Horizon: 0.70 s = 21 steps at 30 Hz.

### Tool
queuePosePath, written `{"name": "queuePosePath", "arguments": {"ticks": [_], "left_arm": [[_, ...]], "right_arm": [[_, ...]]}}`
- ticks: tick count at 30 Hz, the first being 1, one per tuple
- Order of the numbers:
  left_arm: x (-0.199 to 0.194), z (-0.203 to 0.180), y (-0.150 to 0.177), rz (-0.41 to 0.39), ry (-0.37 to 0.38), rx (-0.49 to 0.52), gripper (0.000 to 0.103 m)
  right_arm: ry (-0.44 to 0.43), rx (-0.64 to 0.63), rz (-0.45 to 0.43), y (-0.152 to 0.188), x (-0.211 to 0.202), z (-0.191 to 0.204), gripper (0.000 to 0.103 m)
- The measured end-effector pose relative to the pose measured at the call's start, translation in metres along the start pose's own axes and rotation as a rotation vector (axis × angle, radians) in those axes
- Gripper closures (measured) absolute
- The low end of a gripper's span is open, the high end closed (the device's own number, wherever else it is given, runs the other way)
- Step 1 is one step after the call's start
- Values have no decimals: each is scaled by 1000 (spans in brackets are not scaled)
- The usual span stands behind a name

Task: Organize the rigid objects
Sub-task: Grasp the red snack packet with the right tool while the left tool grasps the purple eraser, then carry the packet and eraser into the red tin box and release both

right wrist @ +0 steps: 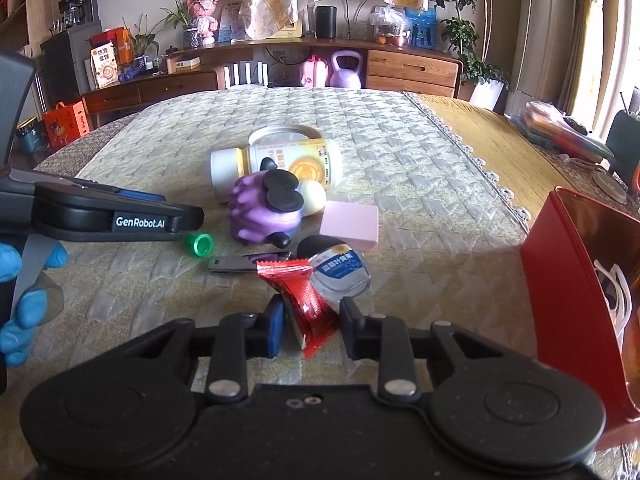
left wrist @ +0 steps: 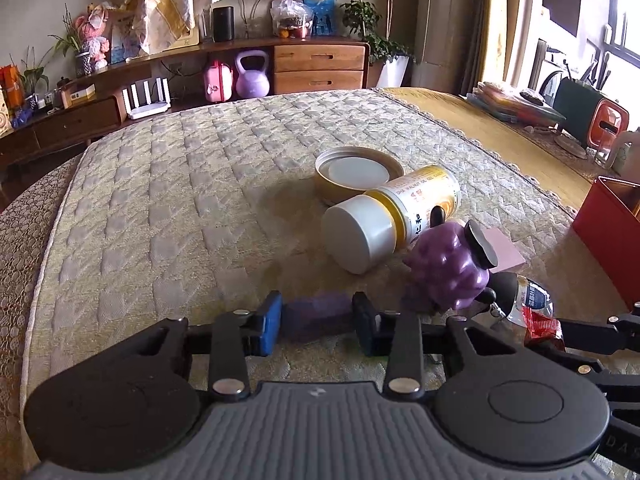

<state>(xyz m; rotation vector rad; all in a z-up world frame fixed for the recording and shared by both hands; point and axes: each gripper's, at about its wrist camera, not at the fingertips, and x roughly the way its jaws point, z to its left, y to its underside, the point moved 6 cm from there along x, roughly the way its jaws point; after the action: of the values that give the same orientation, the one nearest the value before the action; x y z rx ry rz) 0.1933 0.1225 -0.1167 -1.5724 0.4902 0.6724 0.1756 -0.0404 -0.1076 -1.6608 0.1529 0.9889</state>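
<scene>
Risk: your right gripper (right wrist: 308, 326), jaws half-closed round red sachet (right wrist: 310, 296), may slip; left gripper (left wrist: 316, 320) straddles blurry purple obj, grip unclear.

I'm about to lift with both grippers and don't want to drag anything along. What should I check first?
1. Red packet between right gripper's fingers: ok.
2. Right pads pressing it: cannot tell.
3. Blurred purple thing between left gripper's fingers, gripped: cannot tell.
4. Packet free of neighbours: not ok, small bottle lies against it.
5. Red box open on top: ok.
</scene>
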Motion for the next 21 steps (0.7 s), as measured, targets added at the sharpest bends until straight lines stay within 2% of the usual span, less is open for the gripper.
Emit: {"name": "queuePosePath", "arguments": {"ticks": [9,21], "left_arm": [[-34,-8,-1,-16,12,1,65],[-88,-58,-8,-31,71,41,65]], "right_arm": [[-12,21,-38,-1,-26,-4,76],[-12,68,-55,0,-82,-26,76]]}}
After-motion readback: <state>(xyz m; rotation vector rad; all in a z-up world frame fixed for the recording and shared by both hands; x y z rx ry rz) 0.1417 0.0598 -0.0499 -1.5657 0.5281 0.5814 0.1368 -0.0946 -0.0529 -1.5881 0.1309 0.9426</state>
